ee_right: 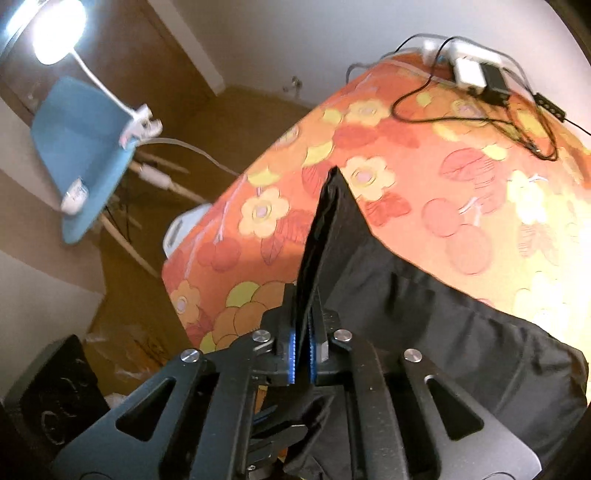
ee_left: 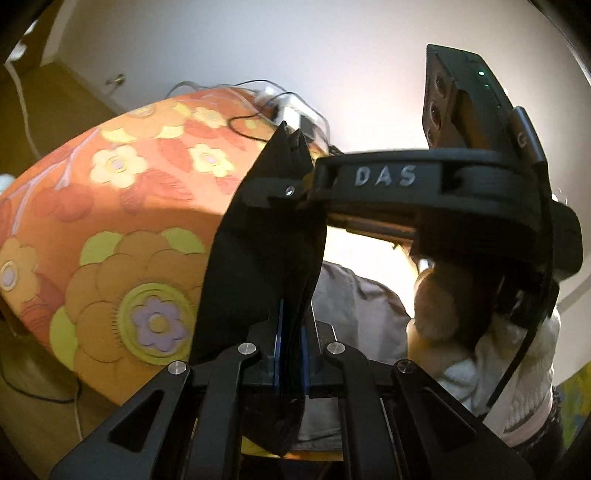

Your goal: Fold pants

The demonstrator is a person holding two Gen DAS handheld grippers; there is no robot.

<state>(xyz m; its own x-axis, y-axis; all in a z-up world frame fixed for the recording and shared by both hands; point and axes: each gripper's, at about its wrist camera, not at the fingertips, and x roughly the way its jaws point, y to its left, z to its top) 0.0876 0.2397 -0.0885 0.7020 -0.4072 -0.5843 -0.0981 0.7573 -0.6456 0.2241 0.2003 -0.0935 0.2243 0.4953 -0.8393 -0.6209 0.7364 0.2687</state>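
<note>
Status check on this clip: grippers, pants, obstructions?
Left gripper shut on pants. Right gripper shut on pants. Pants lifted over floral table. Cables at far end.

**Setting: room in a home**

Domestic interior. Surface ahead of the fingers carries an orange flowered cloth. Chargers and tangled cables lie at its far end. Left of the right fingers: blue chair, clip-on lamp, wood floor, plain white walls.
</note>
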